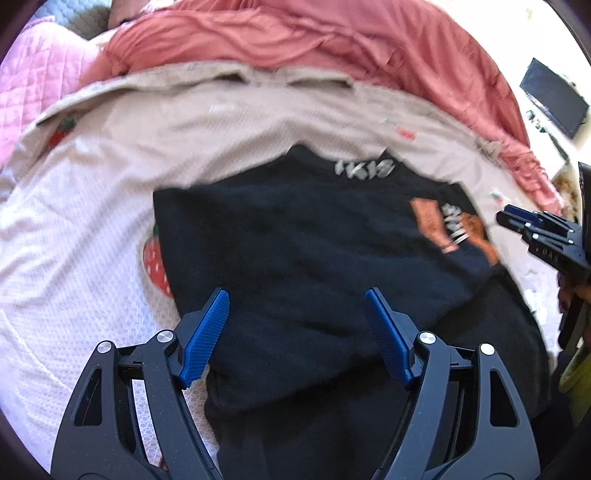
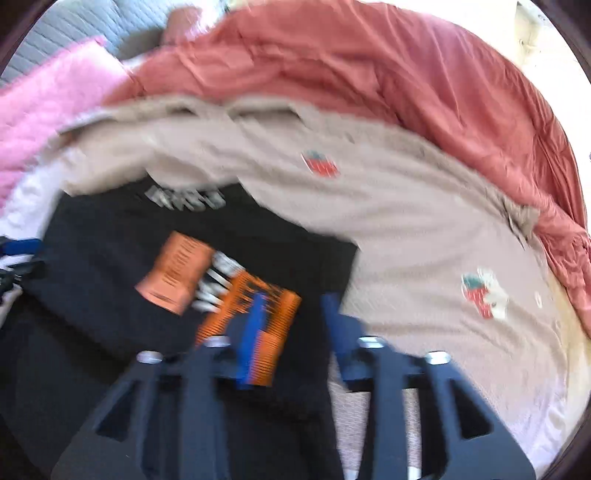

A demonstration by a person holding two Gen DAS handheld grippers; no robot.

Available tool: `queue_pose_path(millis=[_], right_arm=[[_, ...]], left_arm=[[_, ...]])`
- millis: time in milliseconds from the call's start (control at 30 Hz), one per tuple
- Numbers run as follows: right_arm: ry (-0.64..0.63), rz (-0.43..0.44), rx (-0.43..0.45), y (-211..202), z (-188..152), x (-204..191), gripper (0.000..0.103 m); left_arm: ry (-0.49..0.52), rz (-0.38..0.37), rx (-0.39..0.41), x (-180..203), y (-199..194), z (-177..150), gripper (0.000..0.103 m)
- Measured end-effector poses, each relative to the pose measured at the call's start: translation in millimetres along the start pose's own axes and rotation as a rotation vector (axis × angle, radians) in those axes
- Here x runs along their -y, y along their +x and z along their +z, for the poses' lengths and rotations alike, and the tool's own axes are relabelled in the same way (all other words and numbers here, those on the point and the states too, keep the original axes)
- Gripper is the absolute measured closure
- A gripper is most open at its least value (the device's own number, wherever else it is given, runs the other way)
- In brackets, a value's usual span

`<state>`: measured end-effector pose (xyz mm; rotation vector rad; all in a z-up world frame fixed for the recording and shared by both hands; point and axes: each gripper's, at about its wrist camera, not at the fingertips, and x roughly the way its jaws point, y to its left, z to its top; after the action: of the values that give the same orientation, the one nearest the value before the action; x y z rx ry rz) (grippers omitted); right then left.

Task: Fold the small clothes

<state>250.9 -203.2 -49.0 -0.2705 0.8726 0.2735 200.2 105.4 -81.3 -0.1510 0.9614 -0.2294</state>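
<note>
Down on the bed now, with a black top (image 1: 295,229) laid flat on a beige strawberry-print blanket (image 1: 184,129), neckline and grey lettering (image 1: 364,168) pointing away, orange print (image 2: 177,273) face up. Spread out like that for a reason, probably: smooth and square first, so any fold lands clean. Over at the left tongs (image 1: 296,295): blue pads splayed wide, poised above the near edge of the top, pinching nothing, with dark fabric below the gap and not in it. Kept broad, most likely, to straddle a thick bite of hem. Across to the right tongs (image 2: 294,301): badly blurred in their own view, pads partly apart, hanging over the print side of the top close to its edge, with no cloth visibly nipped. Hard to say whether touching the fabric or just above it. One pair of tongs at each side of the garment, then, which looks like a set-up for a two-handed lift and fold. Behind all this, a rumpled coral duvet (image 1: 295,33) heaped along the far side and a pink quilt (image 1: 37,81) off to the left, both well clear of the top. No fold seen on the garment yet. Worth watching: soft blanket underneath, easy to snag along with the hem.
</note>
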Motion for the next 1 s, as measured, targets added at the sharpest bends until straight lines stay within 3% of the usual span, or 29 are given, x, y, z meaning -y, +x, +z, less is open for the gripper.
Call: queue_pose_path(millis=[67, 133, 267, 333, 500, 667, 733, 800, 1000], right_arm=[[-0.034, 0.065, 0.025, -8.4, 3.9, -15.2, 0.062], [-0.060, 0.097, -0.004, -4.8, 2.3, -29.8, 0.062], [-0.089, 0.127, -0.116, 16.2, -8.0, -53.6, 0.061], [-0.078, 0.107, -0.201, 28.2, -18.2, -60.7, 0.054], [0.059, 0.132, -0.222, 36.4, -24.5, -40.3, 0.047], [0.036, 0.115, -0.203, 26.5, -21.5, -44.7, 0.040], [0.056, 0.116, -0.181, 20.5, -21.8, -42.8, 0.026], [0.068, 0.101, -0.161, 14.1, -24.0, -40.7, 0.019], [0.073, 0.091, -0.108, -1.1, -30.5, -37.0, 0.016]], left_arm=[[0.018, -0.010, 0.038, 5.5, -9.5, 2.4, 0.033], [0.045, -0.015, 0.040, 11.8, -10.1, 2.1, 0.031], [0.087, -0.021, -0.071, 18.9, 12.7, -6.5, 0.025], [0.107, -0.004, -0.097, 20.8, 20.9, -10.5, 0.025], [0.150, 0.016, -0.109, 25.4, 23.7, -13.4, 0.023], [0.116, -0.021, -0.064, 24.1, 10.8, -6.7, 0.016], [0.102, -0.024, -0.053, 23.1, 7.0, -5.1, 0.013], [0.094, -0.009, -0.050, 23.1, 5.7, -4.2, 0.009], [0.120, 0.050, -0.042, 29.0, 3.3, -4.2, 0.009]])
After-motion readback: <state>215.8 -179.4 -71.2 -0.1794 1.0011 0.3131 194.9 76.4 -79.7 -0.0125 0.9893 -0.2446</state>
